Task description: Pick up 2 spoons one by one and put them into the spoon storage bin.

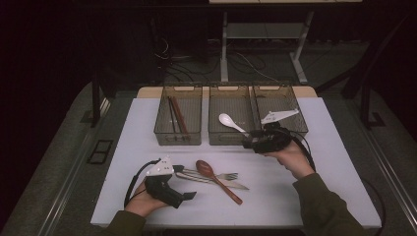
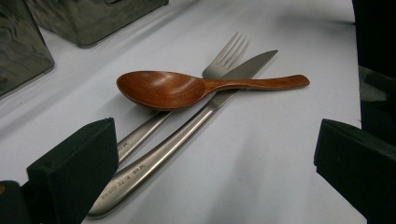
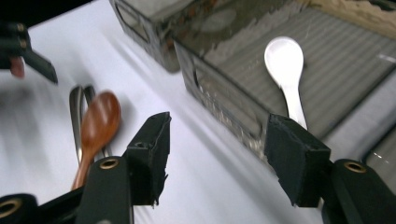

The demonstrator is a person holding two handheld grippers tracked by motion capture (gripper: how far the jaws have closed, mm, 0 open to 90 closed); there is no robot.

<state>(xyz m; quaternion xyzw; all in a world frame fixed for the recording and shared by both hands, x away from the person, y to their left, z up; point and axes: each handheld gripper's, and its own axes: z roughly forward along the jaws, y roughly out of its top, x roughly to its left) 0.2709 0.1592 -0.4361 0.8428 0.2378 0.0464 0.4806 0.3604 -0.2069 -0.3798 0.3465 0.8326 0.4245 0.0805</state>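
Sorting partly done: white spoon (image 3: 283,60) lies in middle bin (image 3: 224,100), just beyond right gripper (image 3: 217,154), jaws released, empty. Wooden spoon (image 2: 187,87), fork (image 2: 219,65), knife (image 2: 187,135) remain on tabletop (image 2: 261,163), ahead of left gripper (image 2: 215,168), jaws spread, empty.

3 bins (image 1: 177,132); chopsticks (image 1: 177,115) in the left one.

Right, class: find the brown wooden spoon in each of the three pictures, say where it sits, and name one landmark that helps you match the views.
High view: the wooden spoon lies low of centre, crossing the fork and knife.
Left gripper view: the spoon sits at centre, resting on both, beyond the open left claw.
Right gripper view: it is at the left, blurred, beside the right claw.
Shared landmark: the clear bins behind it.
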